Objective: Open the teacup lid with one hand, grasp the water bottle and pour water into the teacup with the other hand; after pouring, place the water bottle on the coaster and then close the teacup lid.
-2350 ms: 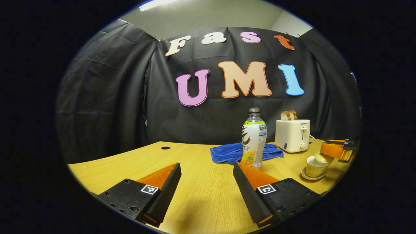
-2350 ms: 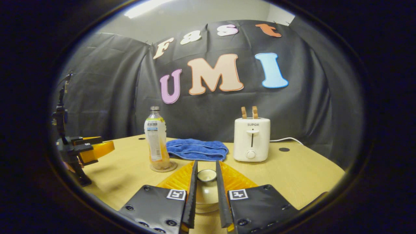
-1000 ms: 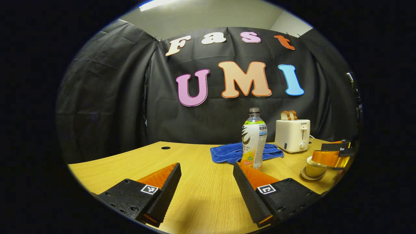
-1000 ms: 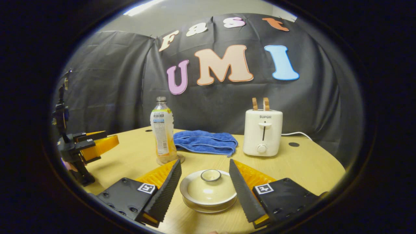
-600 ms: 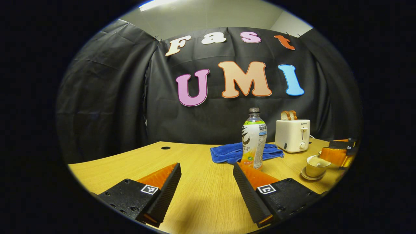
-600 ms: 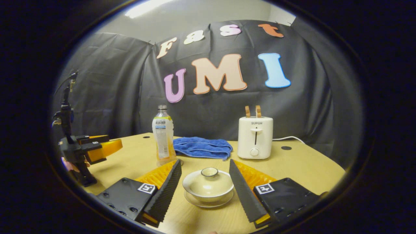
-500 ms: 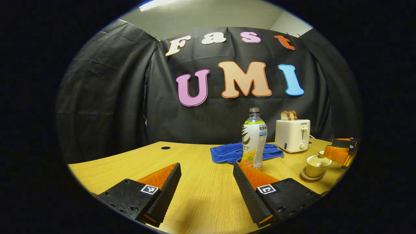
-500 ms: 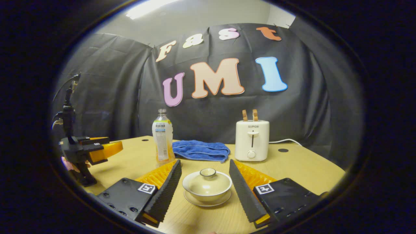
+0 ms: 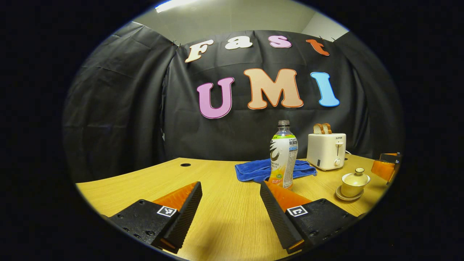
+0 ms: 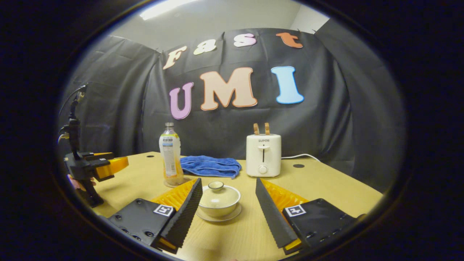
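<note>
I see the lidded teacup (image 10: 219, 197) on its saucer (contents hidden), water bottle (image 10: 169, 156) upright on coaster (image 10: 176, 182), right hand-held gripper (image 10: 228, 203) and left hand-held gripper (image 9: 230, 201) both spread apart, empty.

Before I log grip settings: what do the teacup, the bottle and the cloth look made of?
Teacup with lid: likely glazed ceramic, cream with a smooth sheen. Bottle: clear thin plastic, see-through at the neck, printed wrap label. Cloth: soft blue terry or microfibre, judging by its folds and matte nap.
</note>
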`<action>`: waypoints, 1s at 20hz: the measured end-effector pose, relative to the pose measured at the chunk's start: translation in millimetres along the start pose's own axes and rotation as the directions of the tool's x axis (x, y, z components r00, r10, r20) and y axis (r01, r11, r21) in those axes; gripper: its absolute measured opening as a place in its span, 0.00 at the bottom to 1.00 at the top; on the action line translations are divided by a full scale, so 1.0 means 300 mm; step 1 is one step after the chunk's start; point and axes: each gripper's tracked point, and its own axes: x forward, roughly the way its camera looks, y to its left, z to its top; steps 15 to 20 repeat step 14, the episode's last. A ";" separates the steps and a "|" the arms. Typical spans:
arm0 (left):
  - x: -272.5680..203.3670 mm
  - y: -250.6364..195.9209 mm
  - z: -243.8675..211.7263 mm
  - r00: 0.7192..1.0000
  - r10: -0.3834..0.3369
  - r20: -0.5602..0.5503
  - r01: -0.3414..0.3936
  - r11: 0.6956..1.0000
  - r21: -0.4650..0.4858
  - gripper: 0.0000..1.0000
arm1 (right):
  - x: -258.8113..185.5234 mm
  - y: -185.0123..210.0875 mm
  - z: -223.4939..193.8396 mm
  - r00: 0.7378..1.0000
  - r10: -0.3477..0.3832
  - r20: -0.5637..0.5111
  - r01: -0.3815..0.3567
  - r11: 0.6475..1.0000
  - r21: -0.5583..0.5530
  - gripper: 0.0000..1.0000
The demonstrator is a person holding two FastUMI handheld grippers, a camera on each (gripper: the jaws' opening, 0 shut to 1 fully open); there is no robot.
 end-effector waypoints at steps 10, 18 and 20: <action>-0.024 0.006 0.002 1.000 0.008 0.001 -0.008 1.000 0.000 0.94 | -0.018 -0.037 0.003 0.999 -0.053 0.002 0.053 0.999 -0.001 0.99; -0.027 0.008 -0.001 1.000 0.009 0.001 -0.009 1.000 0.000 0.94 | -0.018 -0.038 0.002 0.998 -0.055 0.002 0.055 0.998 -0.002 0.99; -0.027 0.008 -0.001 1.000 0.009 0.001 -0.009 1.000 0.000 0.94 | -0.018 -0.038 0.002 0.998 -0.055 0.002 0.055 0.998 -0.002 0.99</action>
